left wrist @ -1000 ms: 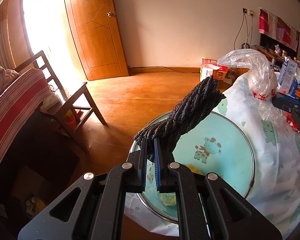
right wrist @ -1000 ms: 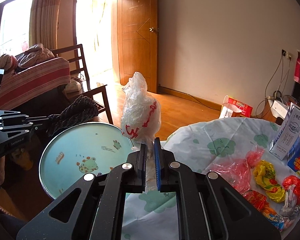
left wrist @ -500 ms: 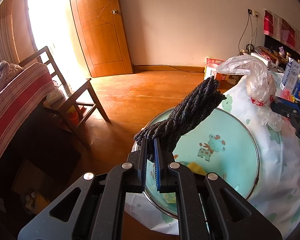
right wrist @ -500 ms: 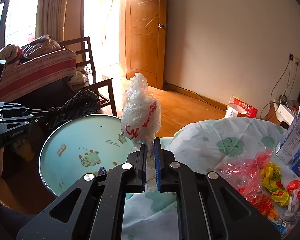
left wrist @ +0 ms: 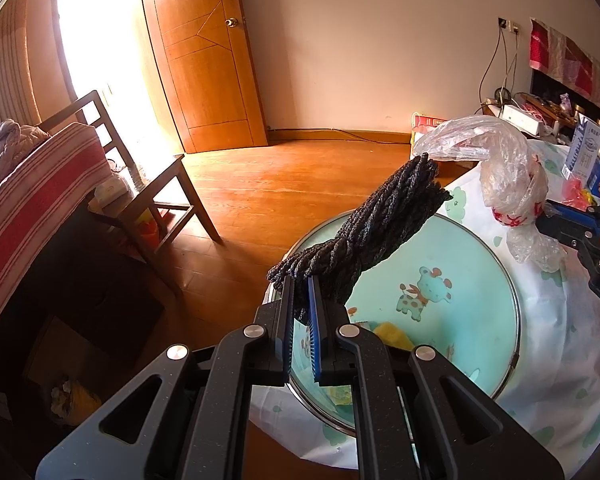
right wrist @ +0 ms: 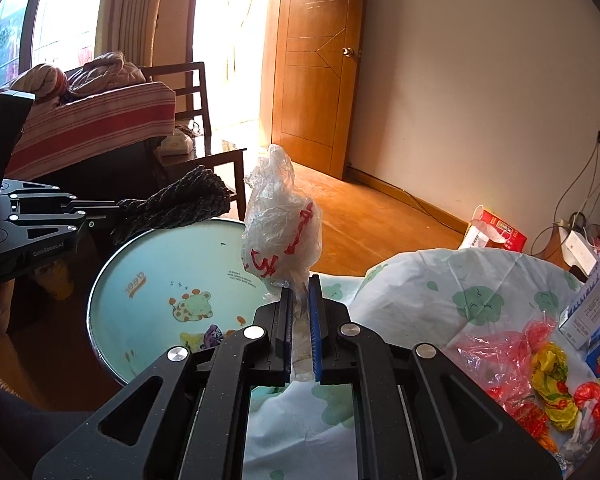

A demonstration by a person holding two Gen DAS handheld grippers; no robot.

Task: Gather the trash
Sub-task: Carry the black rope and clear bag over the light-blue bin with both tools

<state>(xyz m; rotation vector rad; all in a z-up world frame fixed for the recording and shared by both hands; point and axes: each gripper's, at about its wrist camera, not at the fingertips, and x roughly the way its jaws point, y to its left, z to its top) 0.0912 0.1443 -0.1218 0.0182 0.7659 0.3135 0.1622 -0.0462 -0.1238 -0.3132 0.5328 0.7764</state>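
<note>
The left gripper [left wrist: 300, 292] is clamped on a twisted dark rope bundle [left wrist: 364, 232], which extends toward 1 o'clock above the round tray [left wrist: 500, 280]. The right gripper [right wrist: 300, 292] is clamped on a crumpled clear plastic bag [right wrist: 280, 224], held upright at 12 o'clock beside the tray's edge, over the tablecloth [right wrist: 440, 280].

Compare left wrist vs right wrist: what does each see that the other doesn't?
Left wrist only: a yellow scrap lying in the basin, right behind the left gripper.

Right wrist only: the pile of red and yellow wrappers on the tablecloth, and the windows on the left.

Both: the dark twisted rope clamped by the left gripper, the clear plastic bag clamped by the right gripper, the basin, the wooden door, the chair.
</note>
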